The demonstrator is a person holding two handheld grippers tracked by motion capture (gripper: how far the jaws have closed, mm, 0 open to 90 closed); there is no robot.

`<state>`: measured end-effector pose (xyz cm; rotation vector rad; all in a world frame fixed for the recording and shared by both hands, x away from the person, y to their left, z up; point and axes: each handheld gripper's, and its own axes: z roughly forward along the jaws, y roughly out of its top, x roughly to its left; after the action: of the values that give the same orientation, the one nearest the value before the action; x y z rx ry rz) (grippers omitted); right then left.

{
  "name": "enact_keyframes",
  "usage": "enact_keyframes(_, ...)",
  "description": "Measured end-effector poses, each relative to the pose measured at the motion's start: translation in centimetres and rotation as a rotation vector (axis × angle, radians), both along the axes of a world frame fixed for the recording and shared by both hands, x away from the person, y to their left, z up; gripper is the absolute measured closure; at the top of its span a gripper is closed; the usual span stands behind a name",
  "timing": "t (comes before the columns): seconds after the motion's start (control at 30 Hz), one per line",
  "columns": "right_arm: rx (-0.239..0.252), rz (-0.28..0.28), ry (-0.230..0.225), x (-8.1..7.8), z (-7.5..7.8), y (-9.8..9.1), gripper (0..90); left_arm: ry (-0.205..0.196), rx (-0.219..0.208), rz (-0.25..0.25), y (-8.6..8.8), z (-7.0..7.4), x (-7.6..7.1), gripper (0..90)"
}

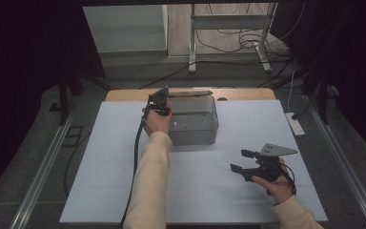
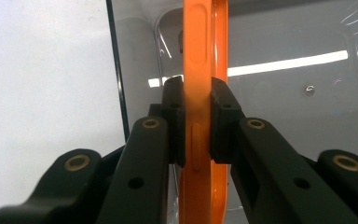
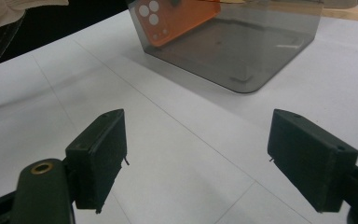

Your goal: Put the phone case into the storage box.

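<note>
Currently the left gripper (image 1: 158, 101) is clamped on an orange phone case (image 2: 200, 93), its two black pads pressing the flat front and back faces while the case stands on edge between them. The case is held over the left end of a clear grey plastic bin (image 1: 194, 121) on the white table (image 1: 124, 191); the right gripper view shows the case (image 3: 182, 18) through the bin wall (image 3: 242, 56), camera cut-outs visible, apparently partly inside the bin, though whether it touches the floor cannot be told. The right gripper (image 1: 243, 161) rests near the table's front right, well apart from the bin, jaws spread wide with nothing between them. Handling judgement: the case looks light and thin, probably a flexible shell, so it should need only moderate clamping force; excess pressure may bow it. Its smooth faces could slip or pivot between the pads, so a hold across the broad faces near mid-length, as now, seems most stable. Contact with the hard bin rim could knock it askew.
</note>
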<state>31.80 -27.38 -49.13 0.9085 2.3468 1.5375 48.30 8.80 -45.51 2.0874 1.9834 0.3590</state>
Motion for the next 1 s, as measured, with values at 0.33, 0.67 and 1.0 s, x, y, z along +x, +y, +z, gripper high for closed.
enact_keyframes(0.33,0.001,0.0,-0.001,-0.01,0.01,-0.01,19.8,0.011,0.01,-0.002,-0.31,-0.3,0.12,79.2)
enact_keyframes(0.67,0.003,0.0,-0.001,-0.02,0.03,-0.03,19.8,0.012,0.019,-0.006,-0.44,-0.41,0.17,79.1)
enact_keyframes(1.0,0.002,0.001,-0.001,0.0,0.02,-0.04,19.8,0.006,0.015,-0.003,-0.49,-0.42,0.2,77.4)
